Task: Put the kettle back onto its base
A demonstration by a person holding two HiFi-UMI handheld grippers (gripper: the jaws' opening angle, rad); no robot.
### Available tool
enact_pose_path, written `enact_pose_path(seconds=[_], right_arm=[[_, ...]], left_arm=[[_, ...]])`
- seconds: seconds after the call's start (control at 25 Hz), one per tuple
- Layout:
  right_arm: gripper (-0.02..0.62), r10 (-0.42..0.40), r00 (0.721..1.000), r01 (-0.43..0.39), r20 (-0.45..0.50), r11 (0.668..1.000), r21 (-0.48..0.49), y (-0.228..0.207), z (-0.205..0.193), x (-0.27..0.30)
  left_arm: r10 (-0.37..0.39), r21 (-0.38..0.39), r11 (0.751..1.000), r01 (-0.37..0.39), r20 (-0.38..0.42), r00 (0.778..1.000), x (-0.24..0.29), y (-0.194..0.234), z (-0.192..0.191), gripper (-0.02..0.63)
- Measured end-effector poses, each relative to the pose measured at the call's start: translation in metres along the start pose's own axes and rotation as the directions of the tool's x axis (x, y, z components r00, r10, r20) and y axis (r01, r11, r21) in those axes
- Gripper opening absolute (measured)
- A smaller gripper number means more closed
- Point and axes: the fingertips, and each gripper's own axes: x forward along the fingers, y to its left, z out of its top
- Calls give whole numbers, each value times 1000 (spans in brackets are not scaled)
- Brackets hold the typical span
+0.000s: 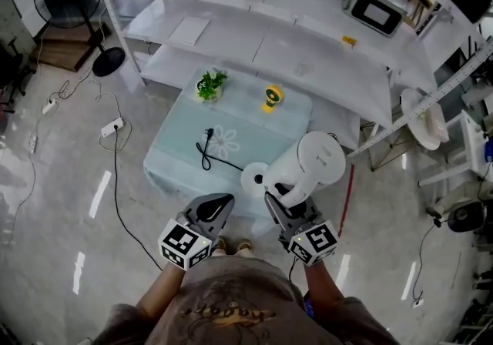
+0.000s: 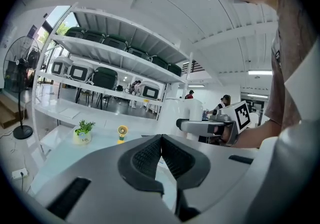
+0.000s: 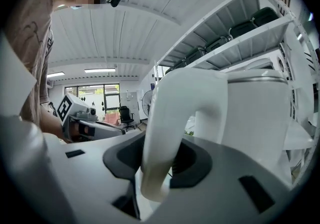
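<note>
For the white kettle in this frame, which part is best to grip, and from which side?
Its handle, from the side facing the person. The handle is a narrow loop standing off the wide round kettle, slim enough to sit between the jaws; the body looks too wide. The right tool is shut on it that way.

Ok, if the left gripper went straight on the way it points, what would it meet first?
Likely the pale green cloth-covered table, close to the round white kettle base: the left gripper points slightly downward over it. Depth is unclear.
</note>
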Motion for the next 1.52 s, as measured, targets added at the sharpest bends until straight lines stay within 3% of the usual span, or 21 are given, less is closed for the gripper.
enact_pose_path(seconds=[0.48, 0.96, 1.52], right_arm=[[132, 86, 994, -89, -65, 995, -52, 2, -49, 45], [137, 129, 982, -142, -141, 986, -83, -5, -108, 75], [138, 159, 969, -182, -186, 977, -109, -5, -145, 91]], left_arm=[[60, 1, 998, -60, -37, 998, -10, 9, -10, 21], [88, -16, 996, -89, -80, 993, -12, 12, -26, 21], [119, -46, 991, -126, -118, 986, -18, 25, -37, 21]])
